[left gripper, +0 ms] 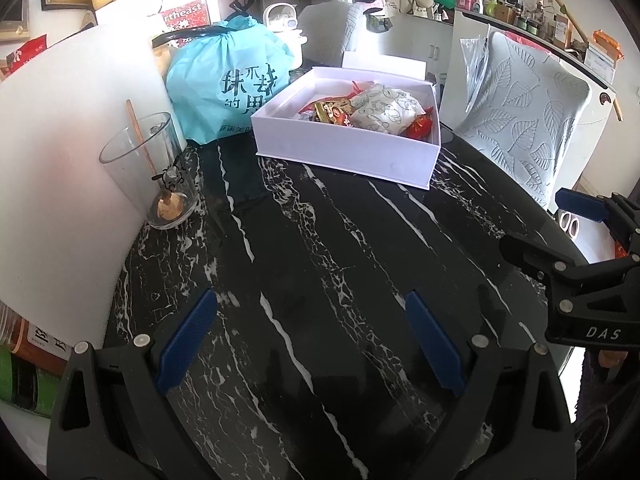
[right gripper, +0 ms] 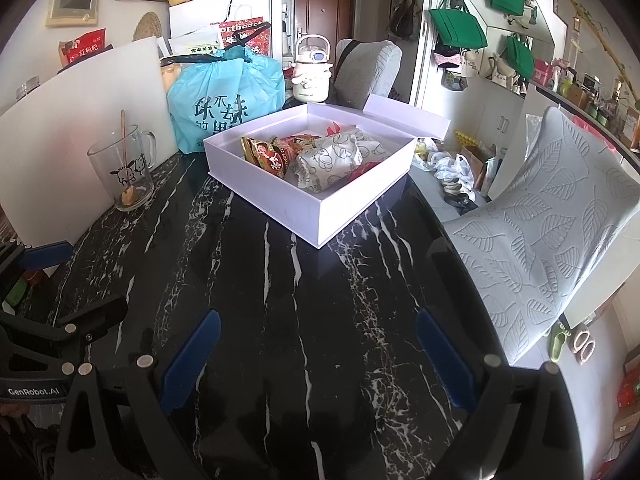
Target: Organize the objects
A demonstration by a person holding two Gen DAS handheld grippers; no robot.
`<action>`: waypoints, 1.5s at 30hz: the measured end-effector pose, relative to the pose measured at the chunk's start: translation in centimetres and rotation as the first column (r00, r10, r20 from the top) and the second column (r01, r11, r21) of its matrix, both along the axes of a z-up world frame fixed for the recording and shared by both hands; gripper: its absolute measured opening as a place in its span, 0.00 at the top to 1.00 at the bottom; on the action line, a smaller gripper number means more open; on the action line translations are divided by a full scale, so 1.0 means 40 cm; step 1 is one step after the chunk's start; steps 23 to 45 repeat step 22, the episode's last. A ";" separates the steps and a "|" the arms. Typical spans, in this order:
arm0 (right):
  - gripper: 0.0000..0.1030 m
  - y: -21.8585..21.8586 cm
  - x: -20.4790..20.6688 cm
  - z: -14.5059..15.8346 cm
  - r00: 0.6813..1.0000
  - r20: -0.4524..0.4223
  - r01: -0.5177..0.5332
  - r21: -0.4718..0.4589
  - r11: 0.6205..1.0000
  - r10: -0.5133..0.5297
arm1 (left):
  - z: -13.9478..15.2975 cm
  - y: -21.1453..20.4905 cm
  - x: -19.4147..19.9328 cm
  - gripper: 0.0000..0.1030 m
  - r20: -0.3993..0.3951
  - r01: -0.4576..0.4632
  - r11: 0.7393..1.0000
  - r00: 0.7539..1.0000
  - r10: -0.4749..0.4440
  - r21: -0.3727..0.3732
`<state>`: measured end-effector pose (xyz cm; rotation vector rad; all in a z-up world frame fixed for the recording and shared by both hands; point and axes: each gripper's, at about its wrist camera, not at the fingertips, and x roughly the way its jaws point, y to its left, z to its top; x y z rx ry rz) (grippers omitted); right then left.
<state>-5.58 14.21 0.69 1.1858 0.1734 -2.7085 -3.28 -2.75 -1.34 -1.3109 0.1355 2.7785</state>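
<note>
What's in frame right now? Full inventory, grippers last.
table: 1, black marble with white veins, foreground
box: 1, white, open, mid-table
snack packets: several, red and gold, inside the box
wrapped bundle: 1, white with line drawings, inside the box
plastic bag: 1, teal, tied, behind the box on the left
glass mug: 1, clear with cartoon print, table's left, wooden stick inside
foam board: 1, white, upright behind the mug
bottle: 1, cream, behind the box
chairs: 2, grey leaf pattern, right and far side
left gripper: open, empty, above the table
right gripper: open, empty, above the table
</note>
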 end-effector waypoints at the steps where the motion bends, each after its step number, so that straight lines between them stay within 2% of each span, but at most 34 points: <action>1: 0.04 0.000 -0.001 0.000 1.000 0.001 -0.001 0.000 1.000 0.001 | 0.000 0.000 0.000 0.08 -0.001 0.002 1.000 1.000 -0.002 0.001; 14: 0.04 -0.016 -0.001 -0.017 1.000 0.022 -0.005 0.000 1.000 0.005 | -0.010 -0.016 0.014 0.08 -0.013 -0.011 1.000 1.000 0.011 0.008; 19: 0.04 -0.044 -0.009 -0.039 0.999 0.039 -0.012 0.006 1.000 0.012 | -0.035 -0.036 0.028 0.08 -0.002 -0.051 0.998 0.999 0.050 -0.024; 22: 0.04 -0.086 -0.018 -0.053 0.999 0.044 -0.028 0.010 1.000 0.028 | -0.067 -0.069 0.035 0.08 0.034 -0.092 0.995 0.995 0.094 -0.041; 45: 0.04 -0.086 -0.018 -0.053 0.999 0.044 -0.028 0.010 1.000 0.028 | -0.067 -0.069 0.035 0.08 0.034 -0.092 0.995 0.995 0.094 -0.041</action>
